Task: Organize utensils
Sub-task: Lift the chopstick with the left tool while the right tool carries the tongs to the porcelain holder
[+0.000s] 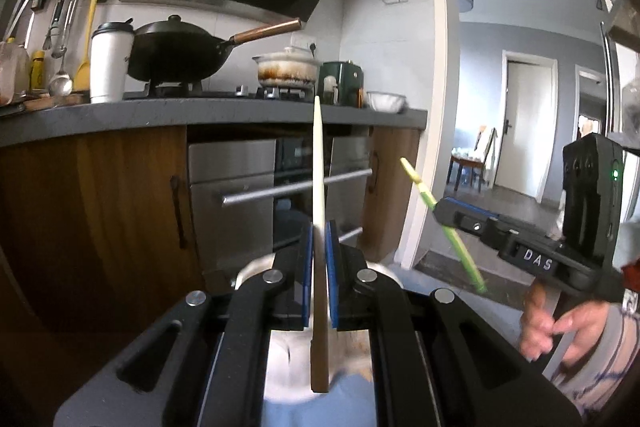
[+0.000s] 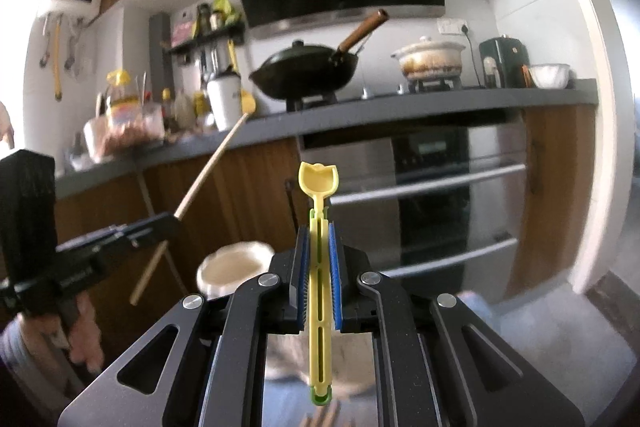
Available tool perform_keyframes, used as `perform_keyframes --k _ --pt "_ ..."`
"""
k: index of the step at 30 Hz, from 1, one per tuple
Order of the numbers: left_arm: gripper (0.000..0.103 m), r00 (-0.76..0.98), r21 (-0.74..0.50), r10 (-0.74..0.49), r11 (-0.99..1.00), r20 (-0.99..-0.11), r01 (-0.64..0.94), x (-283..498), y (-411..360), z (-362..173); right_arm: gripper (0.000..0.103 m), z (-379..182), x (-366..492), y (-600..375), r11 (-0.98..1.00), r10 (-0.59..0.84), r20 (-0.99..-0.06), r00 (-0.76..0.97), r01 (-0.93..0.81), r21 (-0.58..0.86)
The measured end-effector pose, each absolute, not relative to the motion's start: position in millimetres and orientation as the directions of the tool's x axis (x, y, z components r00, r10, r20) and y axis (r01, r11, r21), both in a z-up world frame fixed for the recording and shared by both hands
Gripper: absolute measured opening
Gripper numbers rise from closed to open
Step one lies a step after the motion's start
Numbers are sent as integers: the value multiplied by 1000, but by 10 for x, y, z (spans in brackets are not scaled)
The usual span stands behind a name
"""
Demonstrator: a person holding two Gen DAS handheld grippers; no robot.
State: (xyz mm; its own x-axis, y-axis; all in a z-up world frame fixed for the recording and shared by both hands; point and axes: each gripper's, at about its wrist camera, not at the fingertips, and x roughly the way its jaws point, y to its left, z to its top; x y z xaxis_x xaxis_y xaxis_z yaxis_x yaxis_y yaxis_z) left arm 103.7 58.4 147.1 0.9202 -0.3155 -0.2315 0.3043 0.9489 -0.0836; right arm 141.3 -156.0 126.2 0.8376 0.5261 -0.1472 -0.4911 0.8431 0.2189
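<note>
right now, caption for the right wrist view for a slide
Right gripper clamps a yellow-green utensil upright, facing the stove.

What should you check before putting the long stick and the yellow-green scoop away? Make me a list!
1. Left gripper holds the wooden stick: ok, blue pads shut on it.
2. Right gripper holds the yellow-green scoop: ok, clamped along its handle.
3. The two utensils stay apart: ok, there is a gap between them in both views.
4. White holder cup is in sight: ok, it sits low between the grippers, opening up.
5. Cup has room inside: cannot tell, it is blurred and partly hidden.
6. Stick is gripped firmly enough not to slip: cannot tell; it pokes out on both sides of the pads.
</note>
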Motion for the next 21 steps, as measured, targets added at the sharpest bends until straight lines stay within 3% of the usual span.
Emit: perform_keyframes --k 11,21 --pt "6 902 -231 -357 924 -241 304 1747 720 1257 10 987 2090 -1419 778 582 -159 798 -490 393" --pt "6 919 -208 -312 942 -243 264 1855 701 998 10 746 2200 -1276 827 532 -207 821 -453 332"
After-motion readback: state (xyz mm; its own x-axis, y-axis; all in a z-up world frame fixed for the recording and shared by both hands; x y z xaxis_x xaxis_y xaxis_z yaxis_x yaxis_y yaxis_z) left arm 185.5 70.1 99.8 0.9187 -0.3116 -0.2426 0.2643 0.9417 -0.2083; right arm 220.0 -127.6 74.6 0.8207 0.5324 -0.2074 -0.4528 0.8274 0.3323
